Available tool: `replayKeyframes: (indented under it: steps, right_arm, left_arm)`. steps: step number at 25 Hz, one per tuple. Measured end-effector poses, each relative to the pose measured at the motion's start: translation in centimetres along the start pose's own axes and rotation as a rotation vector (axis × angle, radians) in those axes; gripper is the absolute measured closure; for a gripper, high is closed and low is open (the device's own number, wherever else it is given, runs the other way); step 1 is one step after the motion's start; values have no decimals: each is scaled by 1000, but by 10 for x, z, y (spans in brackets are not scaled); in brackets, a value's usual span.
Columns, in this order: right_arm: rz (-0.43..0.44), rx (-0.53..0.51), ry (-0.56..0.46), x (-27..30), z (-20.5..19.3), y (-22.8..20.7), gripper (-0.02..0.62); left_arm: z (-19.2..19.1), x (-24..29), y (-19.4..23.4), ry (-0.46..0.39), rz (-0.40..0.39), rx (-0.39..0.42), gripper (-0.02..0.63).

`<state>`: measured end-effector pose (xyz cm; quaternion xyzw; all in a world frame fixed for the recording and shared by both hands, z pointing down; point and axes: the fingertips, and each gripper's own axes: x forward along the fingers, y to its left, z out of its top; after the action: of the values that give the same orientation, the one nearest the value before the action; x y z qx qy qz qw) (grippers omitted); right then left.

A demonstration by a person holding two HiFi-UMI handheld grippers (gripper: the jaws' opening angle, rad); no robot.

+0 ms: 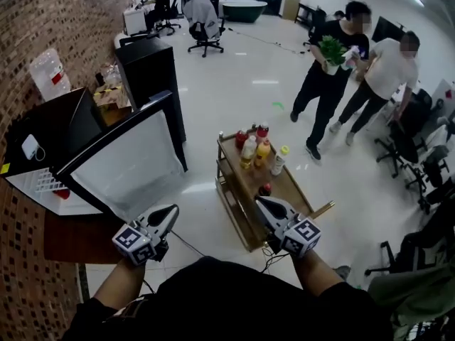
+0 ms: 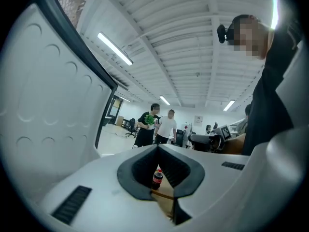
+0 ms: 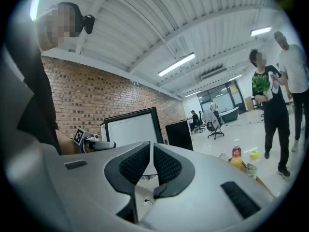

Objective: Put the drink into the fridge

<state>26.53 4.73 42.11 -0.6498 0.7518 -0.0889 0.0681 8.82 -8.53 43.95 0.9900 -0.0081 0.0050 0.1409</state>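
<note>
Several drink bottles (image 1: pixel 254 150) stand on a wooden cart (image 1: pixel 298 194), with a dark cola bottle (image 1: pixel 265 189) nearer to me. The small fridge (image 1: pixel 43 185) sits at the left, its door (image 1: pixel 121 165) swung open. My left gripper (image 1: pixel 168 216) is held low beside the door's lower edge, shut and empty. My right gripper (image 1: pixel 266 206) hovers over the cart's near end, just short of the cola bottle, also shut and empty. The left gripper view looks past the shut left gripper (image 2: pixel 158 149) at the cola bottle (image 2: pixel 157 178). In the right gripper view the right gripper (image 3: pixel 151 146) faces the fridge door (image 3: pixel 133 127).
Two people (image 1: pixel 328 69) stand beyond the cart, one holding a potted plant (image 1: pixel 331 51). A black cabinet (image 1: pixel 153 69) stands behind the fridge by the brick wall (image 1: pixel 64 20). Office chairs (image 1: pixel 405 144) crowd the right side. A cable (image 1: pixel 186 244) lies on the floor between fridge and cart.
</note>
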Motion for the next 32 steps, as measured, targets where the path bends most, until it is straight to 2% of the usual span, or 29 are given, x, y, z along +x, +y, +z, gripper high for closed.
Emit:
replayKeyframes:
  steps: [7,8,11,14,19,25,32]
  right_arm:
    - [-78,28,-12,-42,3,-56,557]
    - [-87,31,-12,-47,3,-64,557]
    - [-112,39,-13,-61,4,-87,557]
    - [-135,38,-14,-70,2,-109,557]
    - [-156,50,-22,-86,0,-139,557]
    - [-198,73,-11,-107,-7,-165,557]
    - [-257,91,-26,-135,-10,-201,557]
  left_arm:
    - [-25,83,-7,60,-49,28,602]
    - [-29,95,-10,70,-60,36,573]
    - [-43,130,-16,105,-88,61,548]
    - [-62,164,-20,151,-119,90,494]
    - [-101,219,-31,211,-183,92,409]
    - [-164,279,-43,308,-265,126,305]
    - [-241,342,-39,445,-298,108,192]
